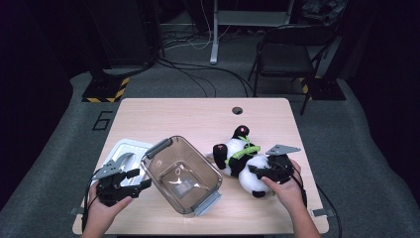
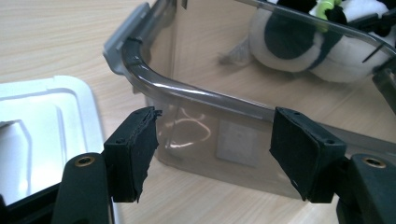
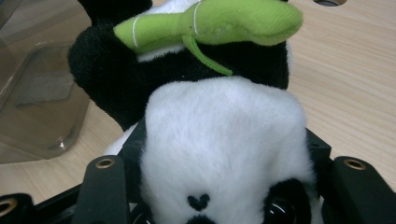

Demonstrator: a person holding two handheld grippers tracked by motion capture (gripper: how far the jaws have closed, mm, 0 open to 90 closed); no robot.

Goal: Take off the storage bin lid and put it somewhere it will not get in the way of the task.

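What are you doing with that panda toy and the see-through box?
A person works at a wooden table with a gripper in each hand. The right gripper is clamped on the head of a plush panda holding a green bamboo stalk, which lies on the table beside a clear plastic bin. The left gripper is open, its jaws at the bin's near wall. The bin's white lid lies to its left. The bin holds no toy yet.

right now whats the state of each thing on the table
bin: upright, lid off, nothing inside
lid: flat on the table left of the bin
panda toy: lying on the table right of the bin, head clamped
right tool: shut on the panda toy's head
left tool: open, by the bin's wall
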